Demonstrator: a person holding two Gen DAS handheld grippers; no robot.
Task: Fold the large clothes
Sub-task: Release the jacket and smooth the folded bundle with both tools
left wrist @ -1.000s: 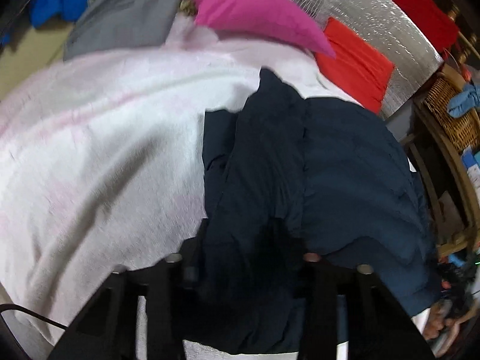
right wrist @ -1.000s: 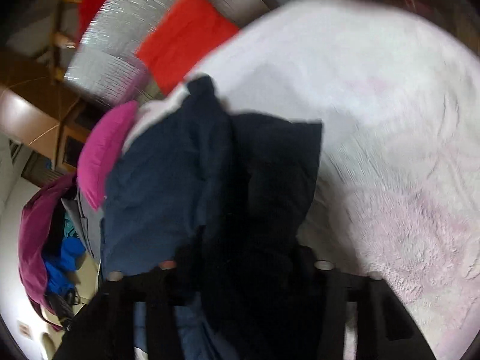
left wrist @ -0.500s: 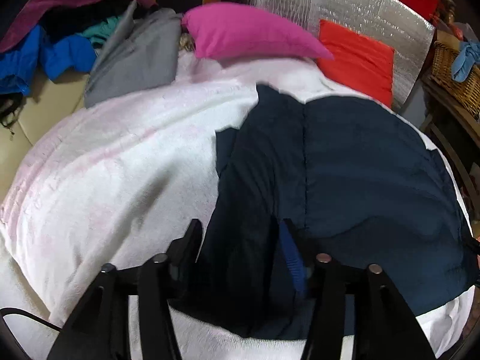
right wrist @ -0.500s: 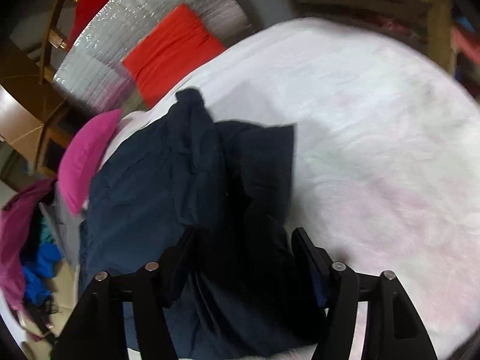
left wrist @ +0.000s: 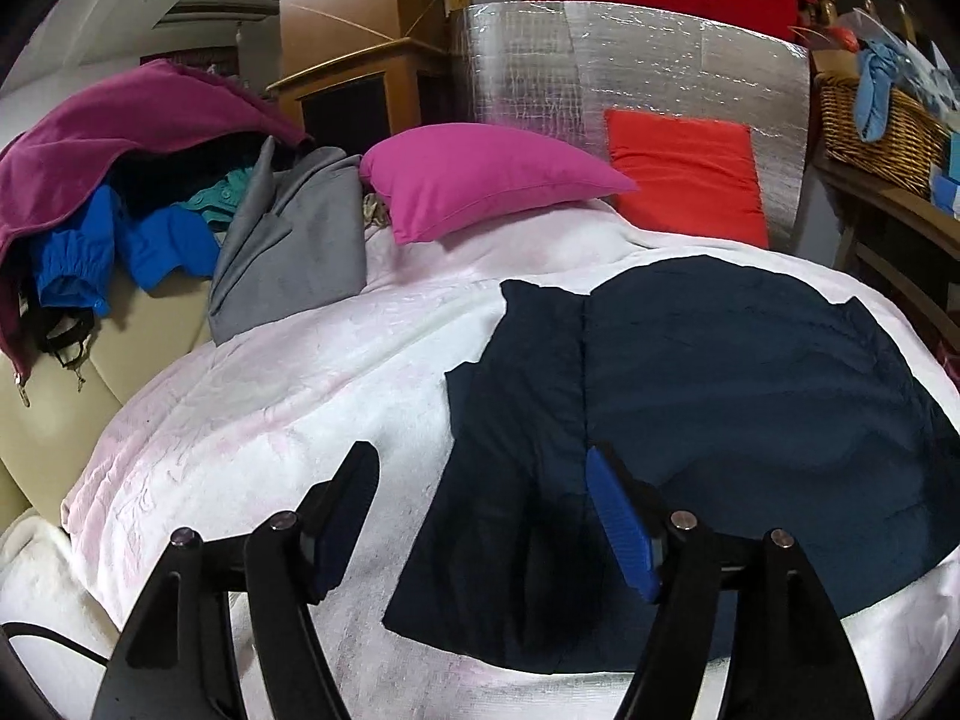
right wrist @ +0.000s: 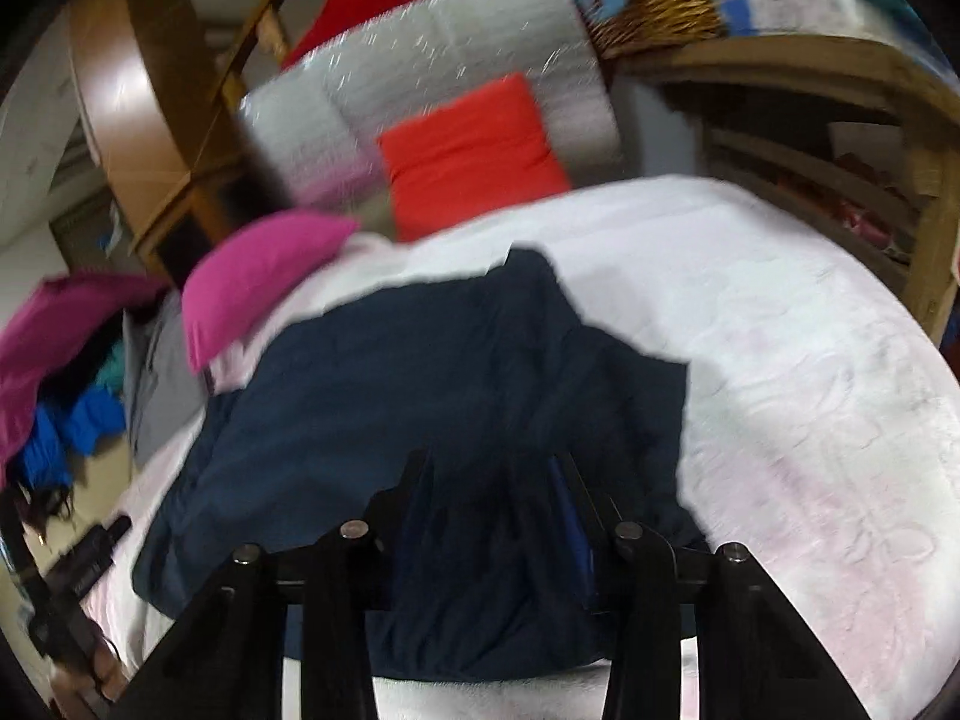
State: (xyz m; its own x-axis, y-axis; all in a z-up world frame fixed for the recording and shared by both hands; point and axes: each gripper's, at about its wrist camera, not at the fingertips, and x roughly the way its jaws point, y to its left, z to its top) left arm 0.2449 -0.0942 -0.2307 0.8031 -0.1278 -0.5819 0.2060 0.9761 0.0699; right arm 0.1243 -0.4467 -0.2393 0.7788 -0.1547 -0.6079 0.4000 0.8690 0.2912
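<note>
Garment: large dark navy cloth garment (left wrist: 708, 420), lying on the bed, one side flap folded over onto the body along a straight crease. In the left wrist view its near corner lies under the open jaws.
Change, left: left hand-held gripper (left wrist: 480, 516), which a second ago had navy cloth bunched at its jaws, is released; jaws opening, nothing between the blue pads, cloth flat beneath. The view now sits higher, taking in more of the room.
Change, right: right hand-held gripper (right wrist: 492, 498) opened half a second ago; jaws now closing, with a navy fold between them. Picture blurred; pressing on the cloth cannot be confirmed.
Meaning: judged, first fold laid down and let go on the left; right side appears to be taking a new hold for the next fold. Task well short of done.
Surface: white fleece blanket with faint pink pattern (left wrist: 288, 396), covering the bed.
Near the head: magenta pillow (left wrist: 480, 177); orange-red cushion (left wrist: 684, 177) against silver quilted foil panel (left wrist: 630, 66).
Room: heap of grey, blue and maroon clothes (left wrist: 150, 210) at left; wicker basket (left wrist: 876, 120) on wooden shelving at right.
</note>
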